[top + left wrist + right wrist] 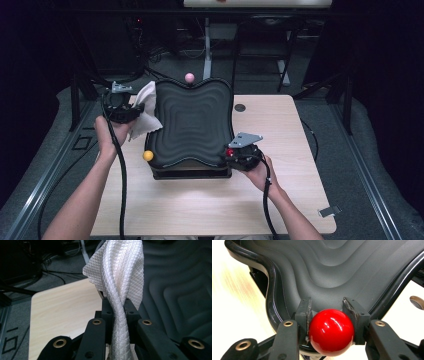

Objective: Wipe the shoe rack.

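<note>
One hand steadied a wavy black board while the other lifted a cloth to wipe it.
Right tongs (pixel 331 315) clenched the red knob (pixel 331 332), bracing the board (pixel 192 122) on the tabletop (pixel 280 200); left tongs (pixel 117 306) gripped the white cloth (pixel 120 272).

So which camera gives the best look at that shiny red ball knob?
The right gripper view: the shiny red ball knob sits large and sharp, clamped between the right gripper jaws at the black wavy board's corner. The high view shows just a red speck beneath that gripper's grey plate.
</note>
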The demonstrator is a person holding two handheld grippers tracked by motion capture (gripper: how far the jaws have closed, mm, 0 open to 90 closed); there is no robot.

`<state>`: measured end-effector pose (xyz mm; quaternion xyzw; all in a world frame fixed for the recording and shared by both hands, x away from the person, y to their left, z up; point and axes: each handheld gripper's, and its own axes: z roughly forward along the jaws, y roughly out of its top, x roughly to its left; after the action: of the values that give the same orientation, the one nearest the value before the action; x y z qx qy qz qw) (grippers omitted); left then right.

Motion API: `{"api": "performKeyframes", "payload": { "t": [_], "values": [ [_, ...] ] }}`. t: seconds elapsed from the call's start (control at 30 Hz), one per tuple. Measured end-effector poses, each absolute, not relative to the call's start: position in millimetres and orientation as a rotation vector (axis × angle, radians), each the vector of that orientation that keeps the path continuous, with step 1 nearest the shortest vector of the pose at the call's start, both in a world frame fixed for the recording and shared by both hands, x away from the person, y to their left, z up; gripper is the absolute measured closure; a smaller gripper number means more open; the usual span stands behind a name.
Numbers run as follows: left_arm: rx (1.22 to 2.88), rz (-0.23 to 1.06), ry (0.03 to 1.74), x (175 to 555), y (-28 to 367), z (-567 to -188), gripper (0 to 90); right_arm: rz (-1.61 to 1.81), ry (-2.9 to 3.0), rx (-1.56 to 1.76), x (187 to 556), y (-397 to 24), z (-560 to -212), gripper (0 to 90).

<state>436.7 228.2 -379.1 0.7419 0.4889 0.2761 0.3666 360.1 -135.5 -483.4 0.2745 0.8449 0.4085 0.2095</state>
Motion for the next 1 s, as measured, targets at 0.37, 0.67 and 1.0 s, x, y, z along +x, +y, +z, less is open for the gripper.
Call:
{"api": "performKeyframes", "payload": {
  "t": [0.37,0.67,1.0],
  "values": [
    [1.884,0.767,1.312,471.2,223.0,-359.7,82.1,1.138,2.349,0.763,360.1,-135.5,-483.5,59.8],
    [1.878,0.768,1.391,501.1,215.2,-362.9,82.1,1.138,2.35,0.763,360.1,-135.6,-483.5,59.8],
    [1.885,0.782,1.451,521.9,204.3,-370.9,82.1,1.138,2.349,0.762,360.1,-135.6,-483.5,59.8]
  ]
}}
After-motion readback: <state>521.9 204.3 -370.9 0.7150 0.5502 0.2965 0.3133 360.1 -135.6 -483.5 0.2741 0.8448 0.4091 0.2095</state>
